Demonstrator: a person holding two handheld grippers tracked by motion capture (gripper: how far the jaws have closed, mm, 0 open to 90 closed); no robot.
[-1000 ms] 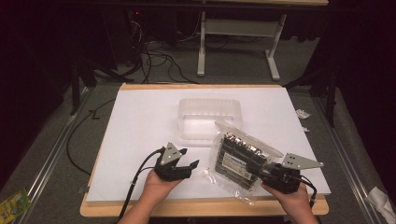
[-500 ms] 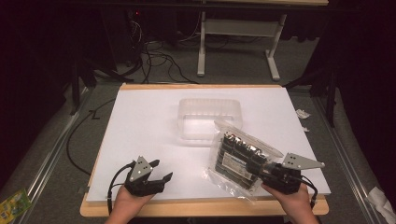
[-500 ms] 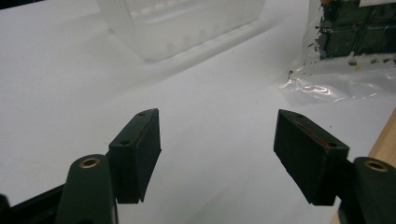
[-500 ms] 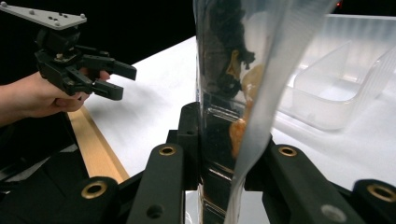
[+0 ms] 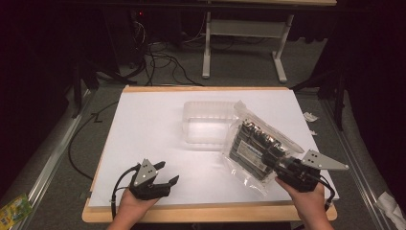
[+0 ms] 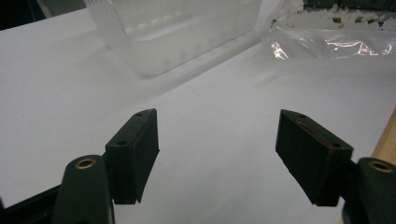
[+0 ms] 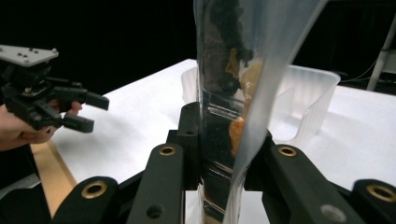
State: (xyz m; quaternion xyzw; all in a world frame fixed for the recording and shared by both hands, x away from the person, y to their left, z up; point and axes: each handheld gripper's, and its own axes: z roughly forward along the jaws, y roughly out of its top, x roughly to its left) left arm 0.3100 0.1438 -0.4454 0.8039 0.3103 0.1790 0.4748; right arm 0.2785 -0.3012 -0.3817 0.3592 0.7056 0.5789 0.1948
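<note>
- High view: the bench [image 5: 143, 120], covered by a white sheet, carries a clear plastic tub [image 5: 207, 122] near its centre and a clear bag [image 5: 256, 146] of dark contents just to the tub's right.
- The right gripper [image 5: 282, 166] pinches the bag at its near right corner; its jaws are pressed together on the film.
- The bag's long axis runs from that gripper up and to the left, toward the tub, and its far end overlaps the tub's right rim. The tub therefore lies ahead and left of the right gripper, which is the nearer of the two to it.
- The left gripper [image 5: 165, 178] sits at the near left edge of the bench with its jaws spread and nothing between them, well apart from both bag and tub.
- Left gripper view: the spread jaws frame bare white sheet; the tub [image 6: 173, 32] stands ahead and the bag [image 6: 327, 37] ahead to the right.
- Right gripper view: the bag [image 7: 238, 70] rises upright between the closed jaws; through the film show dark blocks and an orange-brown piece, whose identity cannot be told. The tub [image 7: 308, 93] stands behind it, translucent and ribbed. The left gripper [image 7: 88, 112] appears farther off, at the left.
- Likely next move, as a judgement: carrying the bag to the tub, which calls for a short travel forward and left.
</note>
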